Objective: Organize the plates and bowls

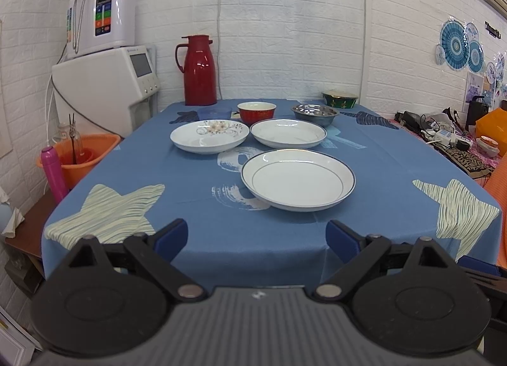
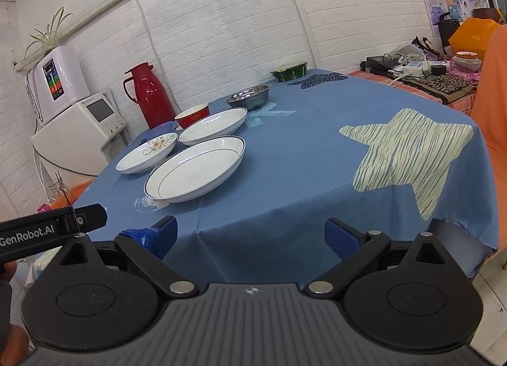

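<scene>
Both claws, left claw (image 1: pixel 256 239) and right claw (image 2: pixel 250 239), gape wide and empty at the tabletop (image 1: pixel 196 226) edge; nearest plate (image 1: pixel 298 179) lies ahead, bare cloth between

From the left claw, the red bowl (image 1: pixel 256 111) straight ahead has its base hidden behind the two far plates, and the small blue dish (image 1: pixel 214 112) up ahead to the left is mostly tucked behind the flowered plate (image 1: pixel 209 136), too blurry to say what it is. In the right claw's view that dish is basically gone behind the same plate (image 2: pixel 146 152), and the other gripper (image 2: pixel 52 232) to its left is chopped off by the frame edge. The stuff inside the green bowl (image 1: pixel 339 98) at the far right is too small to tell.
</scene>
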Tool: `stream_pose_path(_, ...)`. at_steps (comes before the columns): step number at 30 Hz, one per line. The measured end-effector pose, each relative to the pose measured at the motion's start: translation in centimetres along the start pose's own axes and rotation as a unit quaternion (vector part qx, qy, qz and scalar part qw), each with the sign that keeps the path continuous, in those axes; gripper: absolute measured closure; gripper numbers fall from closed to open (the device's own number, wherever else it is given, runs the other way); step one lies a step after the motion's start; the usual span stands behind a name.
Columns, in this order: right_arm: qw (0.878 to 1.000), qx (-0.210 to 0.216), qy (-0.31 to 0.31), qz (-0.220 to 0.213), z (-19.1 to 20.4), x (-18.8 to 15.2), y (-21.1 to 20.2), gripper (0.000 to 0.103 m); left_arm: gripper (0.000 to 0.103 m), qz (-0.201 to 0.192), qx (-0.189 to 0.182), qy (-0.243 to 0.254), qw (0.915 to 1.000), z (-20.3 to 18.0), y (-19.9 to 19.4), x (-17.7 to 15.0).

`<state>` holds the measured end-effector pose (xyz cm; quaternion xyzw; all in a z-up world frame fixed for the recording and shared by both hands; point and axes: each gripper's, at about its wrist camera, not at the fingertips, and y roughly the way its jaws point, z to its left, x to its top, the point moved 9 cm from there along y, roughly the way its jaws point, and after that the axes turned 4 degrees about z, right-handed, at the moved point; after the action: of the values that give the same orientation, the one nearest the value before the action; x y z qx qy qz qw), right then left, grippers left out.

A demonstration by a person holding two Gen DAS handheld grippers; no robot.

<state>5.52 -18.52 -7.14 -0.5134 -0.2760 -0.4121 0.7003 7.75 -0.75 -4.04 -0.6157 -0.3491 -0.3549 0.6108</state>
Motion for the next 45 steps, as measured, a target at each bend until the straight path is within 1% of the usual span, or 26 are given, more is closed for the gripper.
stream_pose_path(39,1.0,0.004,0.01,0.01,-0.3,-0.2,0.4,0.016,0.01,0.005,-0.002,0.003,1.0,-0.3,0.3,-0.2)
stream_pose_path(45,1.0,-0.004,0.004,-0.001,-0.4,0.0,0.5,0.016,0.01,0.002,0.008,0.001,1.0,0.8,1.2,0.5)
